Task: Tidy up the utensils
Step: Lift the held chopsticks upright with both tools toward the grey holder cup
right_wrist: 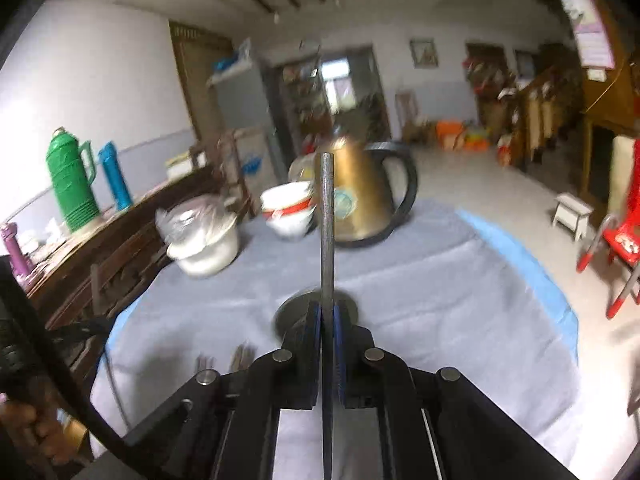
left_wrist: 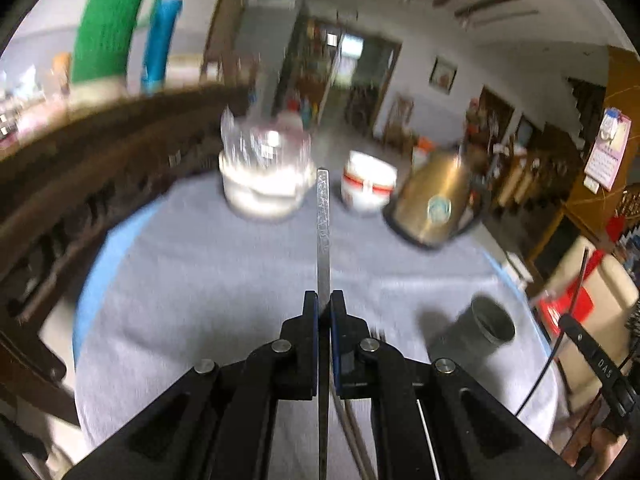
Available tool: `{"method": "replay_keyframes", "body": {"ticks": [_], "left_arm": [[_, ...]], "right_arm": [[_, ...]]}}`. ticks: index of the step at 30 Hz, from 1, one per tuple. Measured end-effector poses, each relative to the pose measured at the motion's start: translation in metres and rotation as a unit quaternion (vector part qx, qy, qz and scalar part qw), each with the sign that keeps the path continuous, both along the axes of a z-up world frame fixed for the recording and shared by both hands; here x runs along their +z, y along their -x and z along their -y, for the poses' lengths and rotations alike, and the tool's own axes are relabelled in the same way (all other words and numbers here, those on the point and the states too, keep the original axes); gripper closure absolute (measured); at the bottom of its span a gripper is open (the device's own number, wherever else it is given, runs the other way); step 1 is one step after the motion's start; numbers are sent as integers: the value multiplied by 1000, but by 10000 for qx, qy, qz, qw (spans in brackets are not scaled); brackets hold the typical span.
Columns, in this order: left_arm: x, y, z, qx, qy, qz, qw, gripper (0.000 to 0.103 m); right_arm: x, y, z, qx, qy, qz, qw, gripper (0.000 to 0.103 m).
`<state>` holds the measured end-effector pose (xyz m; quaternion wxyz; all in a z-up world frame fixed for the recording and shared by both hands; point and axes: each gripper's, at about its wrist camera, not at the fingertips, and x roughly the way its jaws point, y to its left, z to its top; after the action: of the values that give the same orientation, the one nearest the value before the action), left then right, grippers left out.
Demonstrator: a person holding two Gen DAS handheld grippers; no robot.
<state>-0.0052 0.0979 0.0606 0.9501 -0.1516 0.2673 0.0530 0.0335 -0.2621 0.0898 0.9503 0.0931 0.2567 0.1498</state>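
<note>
Above grey-clothed table (left_wrist: 224,280): left gripper (left_wrist: 324,300) pinching flat steel utensil handle (left_wrist: 323,216), right gripper (right_wrist: 328,312) pinching thin steel utensil handle (right_wrist: 327,216); both raised, likely for transfer into dark cylindrical holder (left_wrist: 486,326) nearby.

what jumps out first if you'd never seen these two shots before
Each view is split down the middle by a thin metal utensil handle: the left gripper is clamped on one handle, the right gripper on another. Behind them, at the far edge of the grey tablecloth, stands a brass-coloured kettle beside a red-banded white bowl. A dark grey cup sits nearer, to the right.
</note>
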Motion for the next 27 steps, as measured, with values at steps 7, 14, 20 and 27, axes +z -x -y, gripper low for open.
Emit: {"method": "replay_keyframes", "body": {"ticks": [7,14,20,27], "left_arm": [[-12,-14,29,258,-693,340,9967,97],[-8,4,27,257,-726,373,9963,97],[1,32,23,183,-617,456,9969,97],[7,39,11,158,-160,396,9990,97]], "right_arm": [[-20,3,4,-442,287,385,9979,96],[-34,31,9,-357,405,511,9972,96],[-26,63,21,-253,386,496,9977,96],[-22,75,22,-127,342,383,9986,96]]}}
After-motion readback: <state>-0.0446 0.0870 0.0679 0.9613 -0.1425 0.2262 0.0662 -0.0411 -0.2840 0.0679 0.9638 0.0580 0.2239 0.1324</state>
